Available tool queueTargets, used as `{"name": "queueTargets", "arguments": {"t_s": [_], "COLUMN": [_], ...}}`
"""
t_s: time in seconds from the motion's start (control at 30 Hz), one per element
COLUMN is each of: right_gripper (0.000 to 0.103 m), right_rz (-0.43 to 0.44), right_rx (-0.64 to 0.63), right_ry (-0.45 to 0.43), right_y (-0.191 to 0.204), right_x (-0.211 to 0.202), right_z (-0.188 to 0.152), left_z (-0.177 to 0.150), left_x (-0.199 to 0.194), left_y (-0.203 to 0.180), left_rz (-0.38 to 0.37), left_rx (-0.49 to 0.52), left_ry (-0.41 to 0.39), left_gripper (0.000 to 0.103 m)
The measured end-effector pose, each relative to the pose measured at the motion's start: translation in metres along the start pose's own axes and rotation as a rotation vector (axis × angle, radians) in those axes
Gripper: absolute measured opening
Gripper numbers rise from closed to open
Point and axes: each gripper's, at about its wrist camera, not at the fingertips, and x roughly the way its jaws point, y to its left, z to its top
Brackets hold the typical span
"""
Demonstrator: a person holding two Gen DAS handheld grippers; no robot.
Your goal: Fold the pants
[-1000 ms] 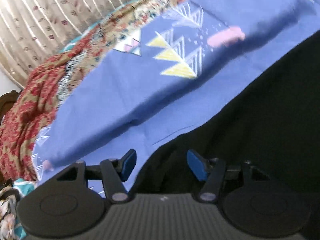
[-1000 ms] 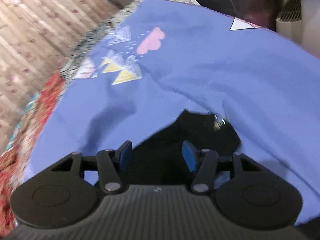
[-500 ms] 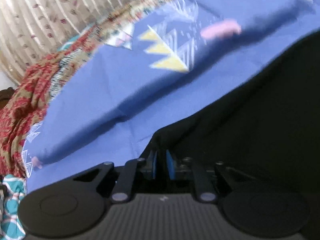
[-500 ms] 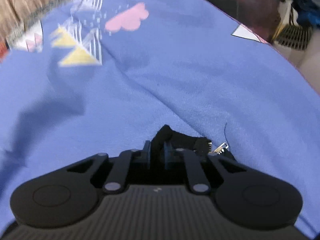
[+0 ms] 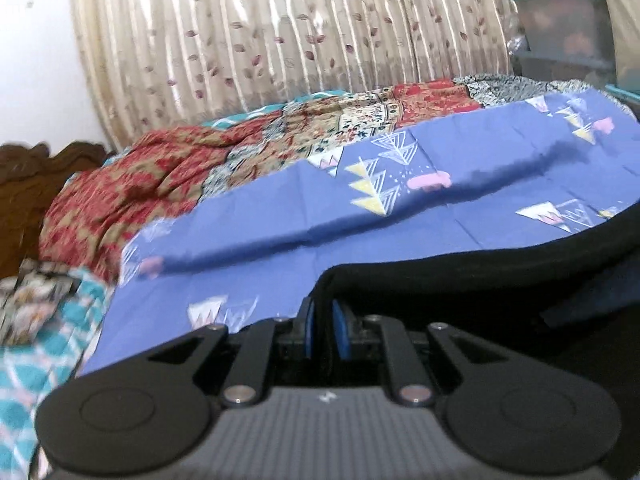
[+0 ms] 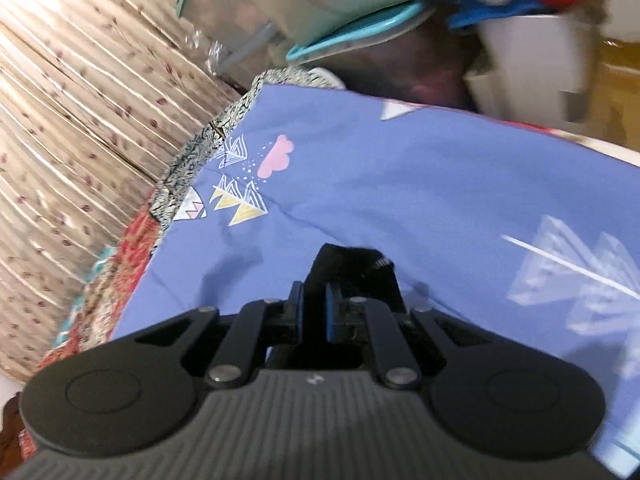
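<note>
The black pants (image 5: 500, 268) lie on a blue patterned bedsheet (image 5: 280, 216). My left gripper (image 5: 323, 334) is shut on a folded edge of the pants, which stretches away to the right, raised off the sheet. In the right wrist view my right gripper (image 6: 314, 312) is shut on another black corner of the pants (image 6: 352, 270), held above the blue sheet (image 6: 420, 184). Most of the pants are hidden below the grippers.
A red patterned quilt (image 5: 132, 188) bunches at the sheet's far left edge. A cream curtain (image 5: 260, 36) hangs behind the bed. Clear storage bins with teal lids (image 6: 304, 4) stand beyond the bed's far corner. A wooden headboard (image 5: 28, 184) is at left.
Both grippers closed on the pants' edge, then lifted and tilted up, so the curtain and bins came into view.
</note>
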Motion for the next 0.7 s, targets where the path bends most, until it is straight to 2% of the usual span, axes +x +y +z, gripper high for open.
{"name": "queueTargets", "arguments": {"t_s": [0.13,0.3,0.37,0.43,0.5,0.53,0.6,0.7], "right_gripper": [0.013,0.014,0.014,0.020,0.050,0.055,0.056,0.056], "right_rz": [-0.007,-0.137,-0.155,-0.147,-0.172,-0.188,-0.214,-0.188], "right_rx": [0.008,0.098,0.140,0.168,0.165,0.154,0.101,0.040], "right_ry": [0.019,0.093,0.108,0.088,0.058,0.031,-0.041,-0.089], "right_y": [-0.057,-0.125,-0.139,-0.141,-0.133,-0.130,-0.118,-0.105], "right_x": [-0.051,-0.054,-0.049,-0.049,-0.055,-0.063,-0.080,-0.098], "right_z": [-0.035,-0.088,-0.100,-0.105,-0.102,-0.101,-0.099,-0.103], "left_z": [-0.041,-0.097,-0.115,-0.127,-0.133,-0.134,-0.135,-0.135], "left_x": [-0.041,-0.059,-0.060,-0.055,-0.061,-0.066,-0.079,-0.094], "left_y": [0.003,-0.013,-0.021,-0.025,-0.023,-0.020,-0.009,0.022], "left_rz": [-0.018,-0.036,-0.017,-0.005,0.004,0.000,-0.005,-0.032], "left_rx": [-0.090,-0.114,-0.105,-0.106,-0.130,-0.145,-0.185,-0.304], "left_ry": [0.055,0.164,0.186,0.235,0.244,0.236,0.204,0.161], "left_gripper": [0.011,0.012,0.012,0.018,0.024,0.026,0.046,0.058]}}
